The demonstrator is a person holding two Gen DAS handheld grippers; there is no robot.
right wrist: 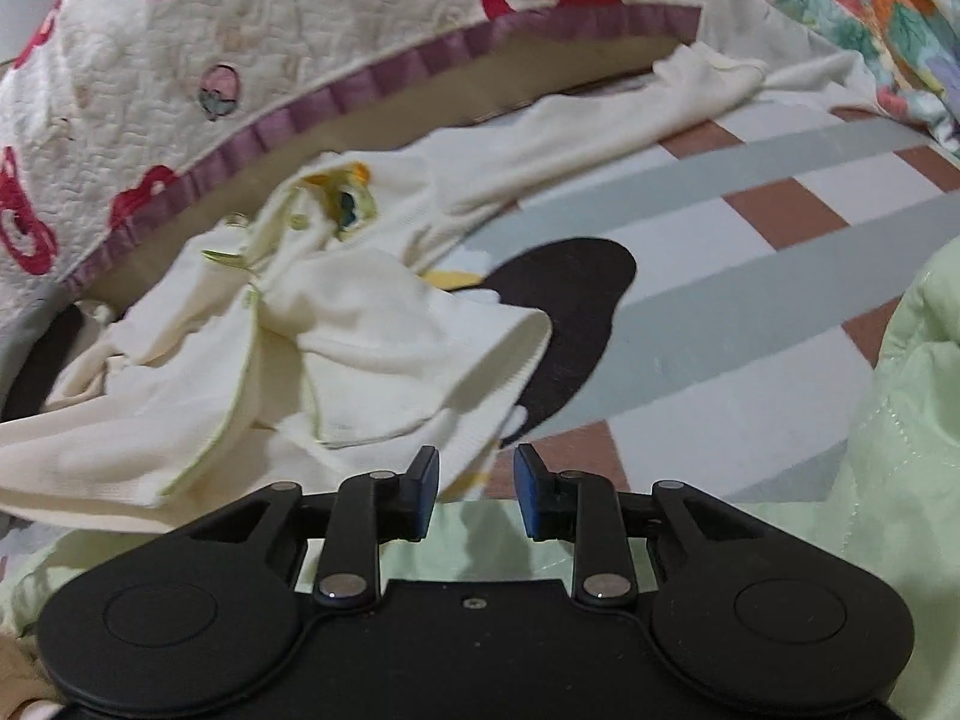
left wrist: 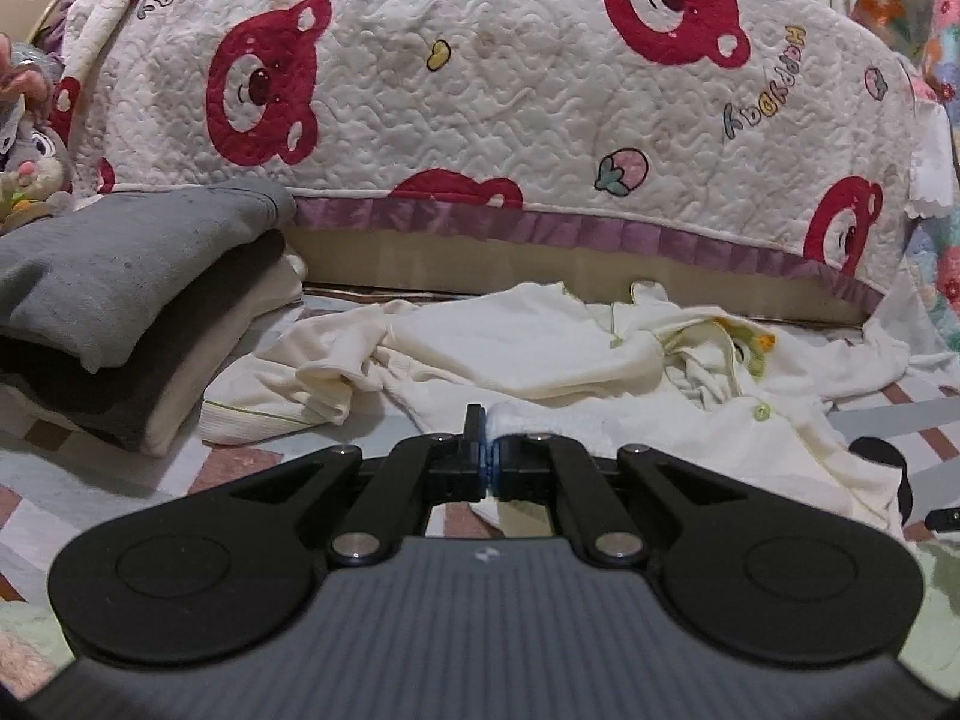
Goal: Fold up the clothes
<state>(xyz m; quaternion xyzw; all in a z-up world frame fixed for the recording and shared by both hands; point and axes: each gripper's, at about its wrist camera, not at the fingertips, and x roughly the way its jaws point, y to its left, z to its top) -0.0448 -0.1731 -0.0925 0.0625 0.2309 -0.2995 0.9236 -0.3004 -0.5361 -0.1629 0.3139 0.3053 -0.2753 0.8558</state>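
Left wrist: gripper (left wrist: 487, 447) clamping cream garment (left wrist: 540, 354)

cream garment (left wrist: 540, 348): 1; folded clothes (left wrist: 138, 294): 3; bear quilt (left wrist: 480, 90): 1

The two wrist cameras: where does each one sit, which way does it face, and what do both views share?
Left wrist: sits on the left gripper, facing the bear-print quilt and folded clothes stack; its shut jaws pinch the cream garment.
Right wrist: sits on the right gripper, tilted down at the cream garment and striped bedsheet; its jaws stand open, holding nothing.
Shared: the garment, quilt and bedsheet. No hand shows.
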